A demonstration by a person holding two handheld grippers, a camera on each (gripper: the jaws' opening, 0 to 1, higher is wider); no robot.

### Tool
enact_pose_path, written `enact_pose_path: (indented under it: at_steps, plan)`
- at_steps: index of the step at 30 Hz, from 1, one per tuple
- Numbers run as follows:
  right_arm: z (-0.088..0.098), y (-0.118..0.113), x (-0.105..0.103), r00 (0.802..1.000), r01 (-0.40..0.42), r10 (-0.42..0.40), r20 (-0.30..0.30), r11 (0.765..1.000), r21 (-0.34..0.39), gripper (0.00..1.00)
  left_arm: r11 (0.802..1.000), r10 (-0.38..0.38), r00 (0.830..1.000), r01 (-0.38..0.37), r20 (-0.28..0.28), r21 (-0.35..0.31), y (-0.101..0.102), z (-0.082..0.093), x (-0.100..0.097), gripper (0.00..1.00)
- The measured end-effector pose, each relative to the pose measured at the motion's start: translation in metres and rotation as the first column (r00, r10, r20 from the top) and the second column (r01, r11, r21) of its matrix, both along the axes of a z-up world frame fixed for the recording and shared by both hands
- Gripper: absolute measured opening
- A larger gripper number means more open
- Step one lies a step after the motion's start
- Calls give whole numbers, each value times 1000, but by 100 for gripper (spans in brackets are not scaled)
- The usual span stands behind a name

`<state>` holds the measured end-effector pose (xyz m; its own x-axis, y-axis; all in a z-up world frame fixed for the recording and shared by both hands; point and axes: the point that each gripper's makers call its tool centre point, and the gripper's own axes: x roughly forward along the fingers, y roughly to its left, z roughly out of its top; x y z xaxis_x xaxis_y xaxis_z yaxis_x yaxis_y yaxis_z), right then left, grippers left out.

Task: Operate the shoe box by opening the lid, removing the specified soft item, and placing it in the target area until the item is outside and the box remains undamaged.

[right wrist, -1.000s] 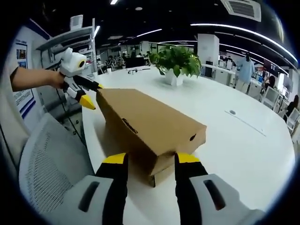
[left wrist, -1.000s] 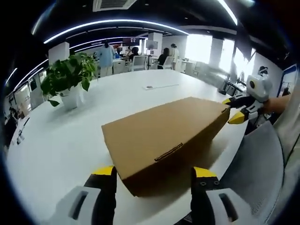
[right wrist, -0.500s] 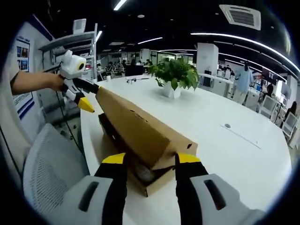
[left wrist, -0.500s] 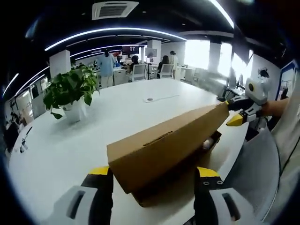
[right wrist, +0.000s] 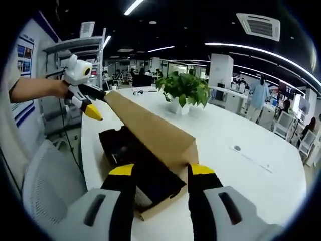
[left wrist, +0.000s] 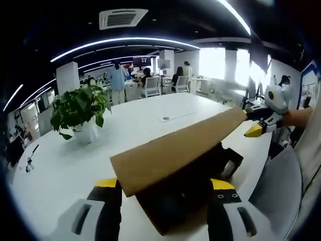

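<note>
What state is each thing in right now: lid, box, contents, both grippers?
Lid: raised and tilted, box half open.
Box: on the table, dark inside exposed.
Contents: dark, inside the box; item unclear.
Left gripper: open, jaws either side of the lid's corner.
Right gripper: open, jaws astride the lid's other end.
Plant: upright in its pot.

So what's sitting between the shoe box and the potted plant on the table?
Bare white table lies between the shoe box and the potted plant, seen in the right gripper view.
</note>
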<state>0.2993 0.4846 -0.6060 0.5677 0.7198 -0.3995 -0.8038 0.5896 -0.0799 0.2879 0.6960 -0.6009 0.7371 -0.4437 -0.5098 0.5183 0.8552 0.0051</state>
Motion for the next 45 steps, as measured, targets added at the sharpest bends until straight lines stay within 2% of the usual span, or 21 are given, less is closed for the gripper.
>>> enact_pose_path:
  at_steps: [11, 17, 23, 40, 45]
  plan:
    - [12, 1, 23, 999, -10, 10, 35, 1000, -9, 38, 1000, 20, 999, -20, 43, -2, 4, 13, 23, 66]
    - [16, 1, 35, 999, -12, 13, 43, 1000, -9, 39, 998, 57, 996, -57, 70, 0, 13, 18, 41, 54]
    - [18, 2, 46, 999, -16, 16, 48, 1000, -17, 39, 994, 109, 989, -112, 97, 17, 24, 21, 58, 39]
    - [20, 2, 76, 998, 11, -9, 56, 1000, -25, 36, 987, 157, 980, -161, 121, 26, 45, 20, 96, 22]
    - [19, 1, 83, 997, 20, -18, 71, 999, -34, 33, 980, 191, 974, -195, 125, 23, 51, 20, 104, 13]
